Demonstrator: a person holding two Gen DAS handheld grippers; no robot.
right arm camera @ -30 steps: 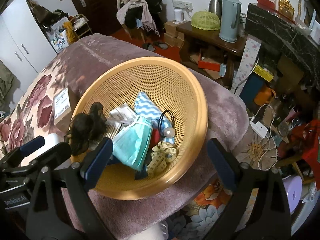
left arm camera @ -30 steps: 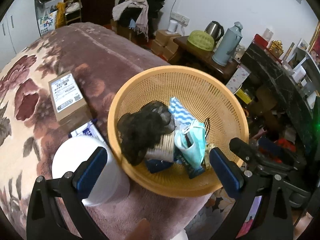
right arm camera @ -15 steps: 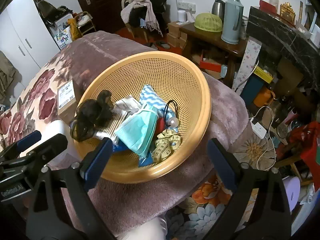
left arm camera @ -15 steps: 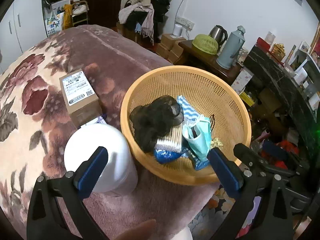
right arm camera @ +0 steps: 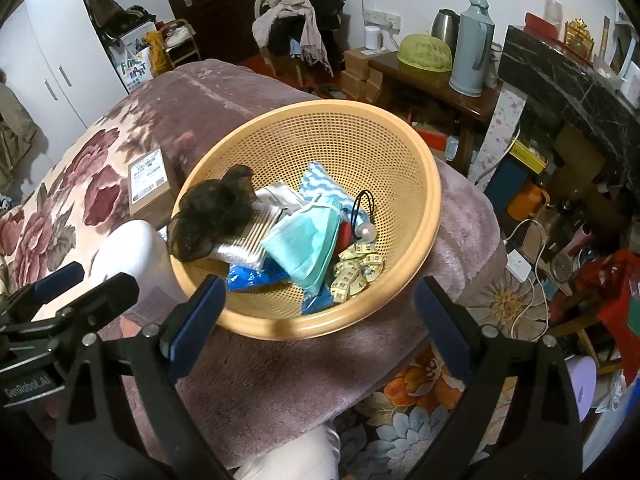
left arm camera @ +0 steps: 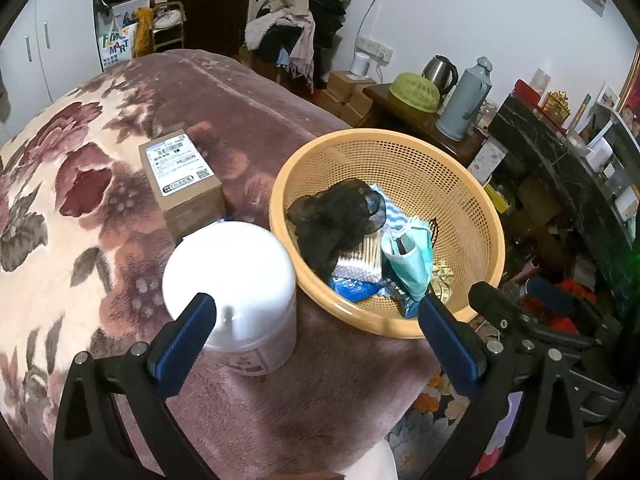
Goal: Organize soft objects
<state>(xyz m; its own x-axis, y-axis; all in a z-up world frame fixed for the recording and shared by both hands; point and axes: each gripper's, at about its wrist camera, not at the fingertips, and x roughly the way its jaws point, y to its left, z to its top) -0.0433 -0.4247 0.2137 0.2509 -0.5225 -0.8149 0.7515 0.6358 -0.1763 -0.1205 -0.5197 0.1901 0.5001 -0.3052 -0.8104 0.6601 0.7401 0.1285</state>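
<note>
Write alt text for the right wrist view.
An orange basket on a plush blanket holds a black hairnet, teal mask, and yellow tape measure. The open right gripper hovers before it, empty.

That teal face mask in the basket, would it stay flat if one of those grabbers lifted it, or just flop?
Probably flop: the face mask already lies folded and draped over other items in the basket. It looks thin, so likely very light. Its ear loops might snag the yellow measuring tape beside it.
</note>
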